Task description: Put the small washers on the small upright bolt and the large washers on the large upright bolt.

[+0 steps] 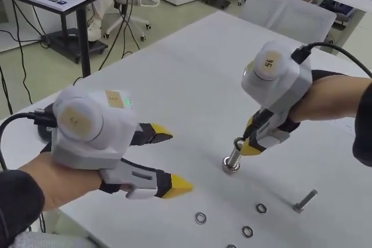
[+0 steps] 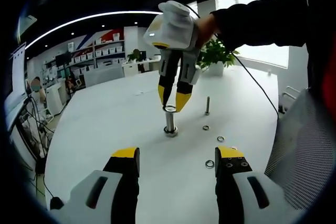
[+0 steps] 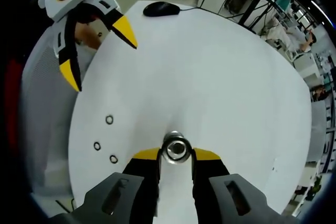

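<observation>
Right jaws: narrow. Your right gripper [image 3: 176, 157] pinches a large washer [image 2: 169, 108] by its rim, and the ring sits level at the very top of the large upright bolt [image 1: 232, 162].
Left jaws: wide and empty. Your left gripper [image 1: 170, 156] hovers over the counter [image 1: 192, 85], well apart from the large upright bolt and on your left of it.
Washer and bolt: in the right gripper view the ring looks centred on the bolt's tip. Whether the tip is inside the hole I cannot tell.
Loose washers: several rings [image 1: 200, 218] lie flat on the counter, on your side of the large upright bolt. Which are small and which large is too fine to judge.
Small upright bolt [image 2: 207, 106]: it stands near the large upright bolt, on your right of it, and its shank looks bare.
Step in hand: you are threading a large washer onto the large upright bolt. The task looks to be at an early stage, with most of the washers not yet placed.
Next move: keep the ring level and bring it straight down until the tip is through the hole. Then spread the right jaws so it drops down the shank, and lift clear without nudging the bolt. Your left gripper, open as it is, is well placed to take a loose washer next.
</observation>
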Action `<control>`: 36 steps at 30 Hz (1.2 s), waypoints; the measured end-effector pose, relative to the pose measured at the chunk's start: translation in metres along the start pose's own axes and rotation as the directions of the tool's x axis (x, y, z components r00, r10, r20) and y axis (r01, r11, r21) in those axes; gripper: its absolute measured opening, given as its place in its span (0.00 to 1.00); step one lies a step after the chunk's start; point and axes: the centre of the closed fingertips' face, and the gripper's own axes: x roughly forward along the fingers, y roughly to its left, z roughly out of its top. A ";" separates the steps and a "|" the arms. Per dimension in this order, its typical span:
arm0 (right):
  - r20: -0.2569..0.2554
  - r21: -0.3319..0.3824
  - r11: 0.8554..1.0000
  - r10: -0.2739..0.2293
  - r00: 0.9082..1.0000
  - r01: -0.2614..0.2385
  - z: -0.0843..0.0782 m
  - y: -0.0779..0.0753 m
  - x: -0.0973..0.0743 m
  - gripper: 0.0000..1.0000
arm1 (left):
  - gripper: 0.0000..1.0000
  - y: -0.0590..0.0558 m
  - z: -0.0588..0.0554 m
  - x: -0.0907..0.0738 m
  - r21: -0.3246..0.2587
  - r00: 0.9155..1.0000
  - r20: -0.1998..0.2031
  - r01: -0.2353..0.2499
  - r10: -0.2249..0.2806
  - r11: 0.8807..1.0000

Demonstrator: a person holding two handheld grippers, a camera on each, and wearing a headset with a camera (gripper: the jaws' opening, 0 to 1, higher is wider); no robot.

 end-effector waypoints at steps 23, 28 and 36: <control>-0.022 0.001 1.000 0.029 0.999 -0.029 -0.001 0.000 0.009 0.24 | 0.57 0.009 -0.007 0.000 0.103 0.998 -0.059 -0.012 0.018 0.995; -0.025 -0.001 0.999 0.035 0.999 -0.035 -0.001 -0.002 0.013 0.24 | 0.57 0.008 -0.007 0.001 0.105 0.998 -0.058 -0.007 0.013 0.994; -0.038 0.004 0.999 0.052 0.998 -0.051 -0.002 -0.004 0.022 0.24 | 0.57 0.010 -0.007 0.002 0.101 0.998 -0.055 -0.008 0.014 0.995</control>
